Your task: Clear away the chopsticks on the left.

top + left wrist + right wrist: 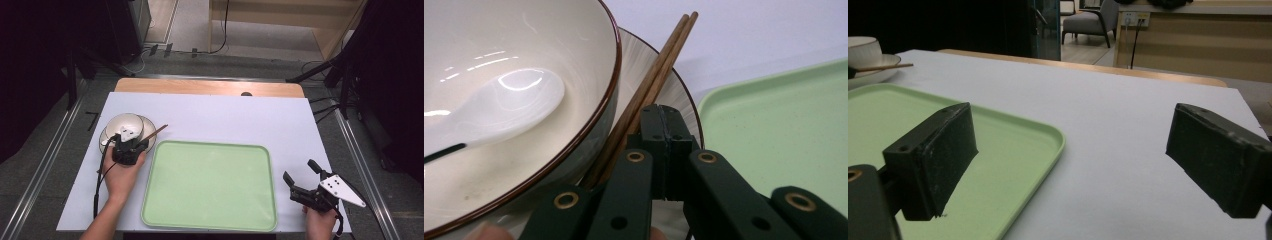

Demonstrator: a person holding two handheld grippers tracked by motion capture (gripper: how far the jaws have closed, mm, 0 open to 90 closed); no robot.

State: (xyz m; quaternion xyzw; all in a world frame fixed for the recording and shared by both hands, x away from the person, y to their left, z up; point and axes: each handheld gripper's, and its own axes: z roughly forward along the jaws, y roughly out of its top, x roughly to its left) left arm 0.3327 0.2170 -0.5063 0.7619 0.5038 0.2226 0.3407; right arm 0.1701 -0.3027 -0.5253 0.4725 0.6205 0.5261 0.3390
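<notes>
Two black two-jaw grippers at work over a white-covered table [210, 112], one per hand. Left gripper [131, 145], held in the person's left hand [121, 175], at the near edge of a shallow cream plate with a dark rim [106, 136] at the table's left side; jaws pressed together, pads meeting face to face in the left gripper view [666, 137], nothing visible between them. Just beside those closed tips, touching or nearly so, a pair of brown wooden chopsticks [659, 75], lying side by side across the plate's rim [684, 95] and pointing away toward the far right. On the plate, a round cream ceramic bowl with a thin brown rim [589, 55], and inside it a glossy white ceramic spoon [509, 107] resting against the bowl's inner wall. Right of the plate and close to it, a large pale green rectangular plastic tray with rounded corners [210, 185], lying flat at the table's near middle. Right gripper [300, 182], held in the right hand [320, 222] off the tray's right edge, over bare table cover; jaws spread wide apart, holding nothing, seen in the right gripper view [1068, 165] with the tray's corner [1048, 140] between and beyond them. Bowl, plate and chopsticks visible small at the far left of that same view.
</notes>
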